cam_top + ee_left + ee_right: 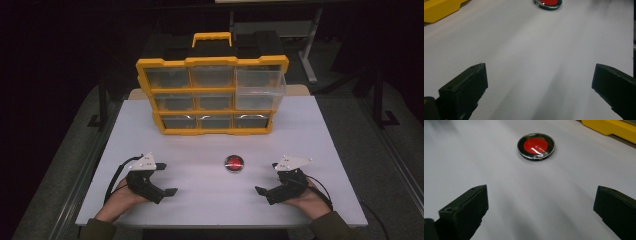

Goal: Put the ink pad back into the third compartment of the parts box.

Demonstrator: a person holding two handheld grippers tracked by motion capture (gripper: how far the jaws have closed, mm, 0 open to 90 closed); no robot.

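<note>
Left gripper (166, 179) sits on the white table (200, 200) near the front-left, held by the person's left hand (120, 200), jaws spread wide with nothing between them. In the left gripper view its own jaws (537, 82) stand far apart over bare tabletop. Right gripper (266, 179) mirrors it at front-right in the right hand (307, 200) — jaws also spread wide and empty, same in the right gripper view (540, 202).

Round red disc in a clear black-rimmed case (234, 163) lies flat on the table between the two grippers, slightly farther from the person than either, nearer the right gripper, touching neither. Right gripper view: the disc (536, 146) is ahead of the jaws, a bit left of centre, well clear of both tips. Left gripper view: disc (548, 3) cut off at the top edge, ahead and to the right, well apart from the jaws.

Yellow organiser with clear drawers (212, 95) stands tilted at the far side of the table, black case with a yellow handle (212, 39) behind it — one upper-right drawer (260, 87) is pulled out toward the person. Organiser corner shows yellow at the top left of the left gripper view (441, 8) and the top right of the right gripper view (611, 128). Disc lies in front of the organiser, well apart from it.
</note>
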